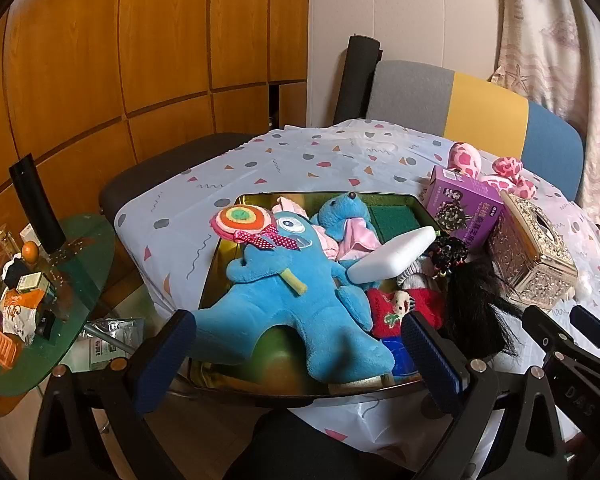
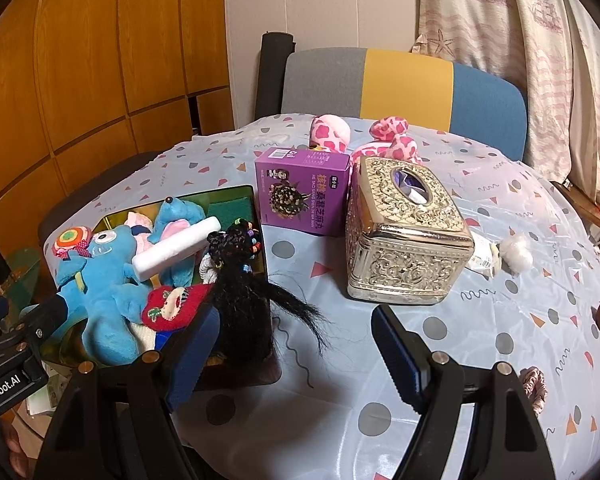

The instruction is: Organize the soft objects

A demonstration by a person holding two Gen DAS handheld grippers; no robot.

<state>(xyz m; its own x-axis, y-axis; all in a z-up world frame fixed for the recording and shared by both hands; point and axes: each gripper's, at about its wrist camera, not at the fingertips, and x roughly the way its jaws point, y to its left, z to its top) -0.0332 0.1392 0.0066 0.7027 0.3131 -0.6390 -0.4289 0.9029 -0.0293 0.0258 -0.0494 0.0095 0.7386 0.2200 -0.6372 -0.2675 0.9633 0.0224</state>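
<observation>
— What are the grippers doing?
— I'm holding the left gripper [image 1: 296, 348] and right gripper [image 2: 292, 344] spread wide, both empty.
— The target?
— I'm eyeing the pink plush [image 2: 384, 136] lying behind the purple box [image 2: 304, 188]. It looks light and squashy; I'd pinch its middle.

On my counter [image 2: 440, 320] a purple box [image 2: 304, 190] stands at 12 o'clock, just beside the gold tissue box [image 2: 404, 240] at 1. A tri-colour chair [image 2: 404, 84] waits behind; a green glass side table [image 1: 80, 280] sits at 9.
</observation>
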